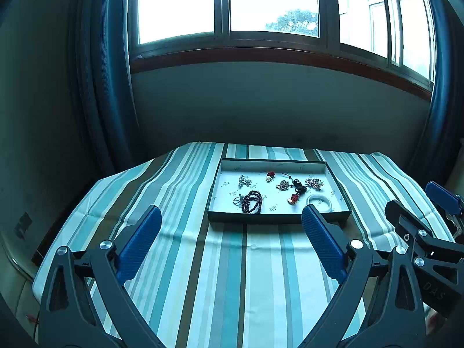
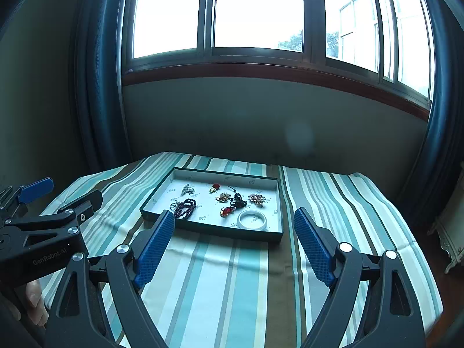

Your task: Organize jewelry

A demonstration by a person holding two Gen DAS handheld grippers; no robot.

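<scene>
Jewelry [image 1: 252, 201] lies in tray [image 1: 278, 219] on table [image 1: 220, 275].

A home, most likely a bedroom or sitting room. Wide multi-pane window [image 1: 272, 5] with a dark wooden sill [image 1: 278, 58] along the far wall, daylight and a treetop outside. Heavy dark blue curtains [image 1: 107, 87] drawn back at both sides. Plain painted wall below the sill. In front, a table under a striped cloth [image 1: 226, 275] in teal, white, olive and pale yellow, hanging over the left and far edges. Near the far edge, a shallow dark tray [image 1: 278, 217] of household trinkets. At the right edge of the right wrist view, a carved cream-painted furniture piece [image 2: 452, 237] on a reddish wooden floor.
</scene>
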